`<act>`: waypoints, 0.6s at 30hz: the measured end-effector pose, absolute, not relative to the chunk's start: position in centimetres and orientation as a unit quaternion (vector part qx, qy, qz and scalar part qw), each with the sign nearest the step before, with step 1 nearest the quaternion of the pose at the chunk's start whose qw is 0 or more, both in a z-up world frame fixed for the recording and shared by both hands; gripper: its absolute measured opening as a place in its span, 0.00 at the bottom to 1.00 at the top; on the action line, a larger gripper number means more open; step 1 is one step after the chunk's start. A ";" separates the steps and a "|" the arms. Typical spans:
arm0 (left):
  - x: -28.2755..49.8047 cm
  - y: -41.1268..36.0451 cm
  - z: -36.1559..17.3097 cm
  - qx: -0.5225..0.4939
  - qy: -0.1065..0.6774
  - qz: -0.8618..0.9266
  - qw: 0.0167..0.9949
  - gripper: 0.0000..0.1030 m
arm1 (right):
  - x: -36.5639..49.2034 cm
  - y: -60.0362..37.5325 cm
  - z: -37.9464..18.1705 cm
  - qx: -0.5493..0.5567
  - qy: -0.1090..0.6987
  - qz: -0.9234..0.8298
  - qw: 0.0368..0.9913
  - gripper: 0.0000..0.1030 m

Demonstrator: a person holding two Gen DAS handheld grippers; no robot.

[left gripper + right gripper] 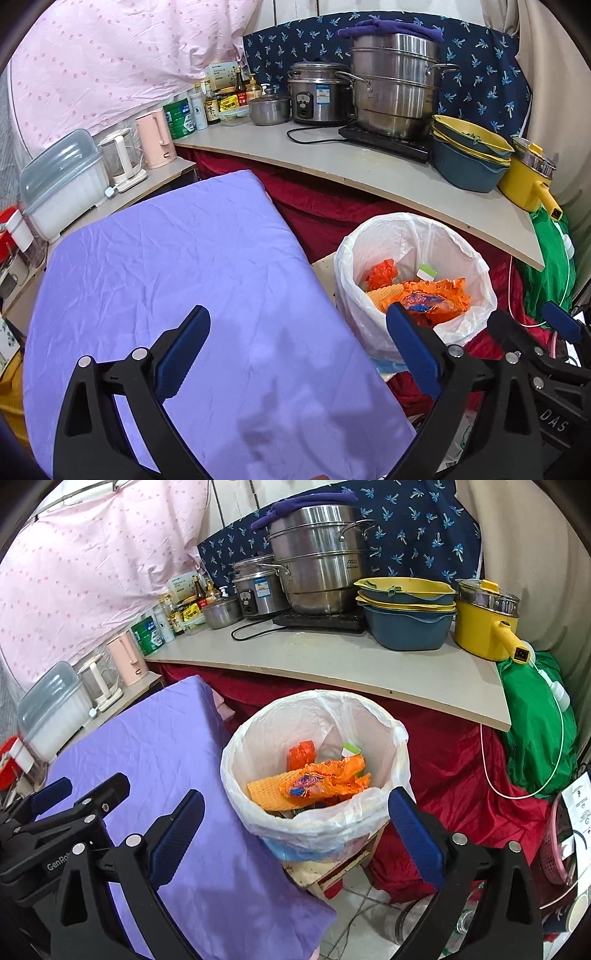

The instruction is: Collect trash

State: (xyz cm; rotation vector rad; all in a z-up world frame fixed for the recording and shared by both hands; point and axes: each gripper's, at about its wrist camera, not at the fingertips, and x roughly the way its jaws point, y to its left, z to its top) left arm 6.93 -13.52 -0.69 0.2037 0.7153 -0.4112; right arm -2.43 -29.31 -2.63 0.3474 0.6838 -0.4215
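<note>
Grippers (295,830) agape; bin (314,812) upright.

"ASD" is stamped on the steel steamer pot (325,576); "GenRo" on the left tongs (61,864); "DAS" on the right tongs (554,424).

Crumpled orange wrappers (325,775) inside white-lined bin (400,738)
</note>
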 end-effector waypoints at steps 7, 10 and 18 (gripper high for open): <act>5.9 -12.6 -1.3 0.099 0.353 -0.189 0.911 0.89 | -3.3 -28.5 -2.9 0.157 0.341 -0.202 0.905 0.93; 5.8 -12.2 -1.7 0.100 0.357 -0.185 0.910 0.89 | -3.5 -28.3 -3.0 0.154 0.344 -0.201 0.904 0.93; 5.7 -11.2 -2.9 0.093 0.370 -0.173 0.908 0.89 | -3.9 -27.7 -3.7 0.142 0.351 -0.203 0.903 0.93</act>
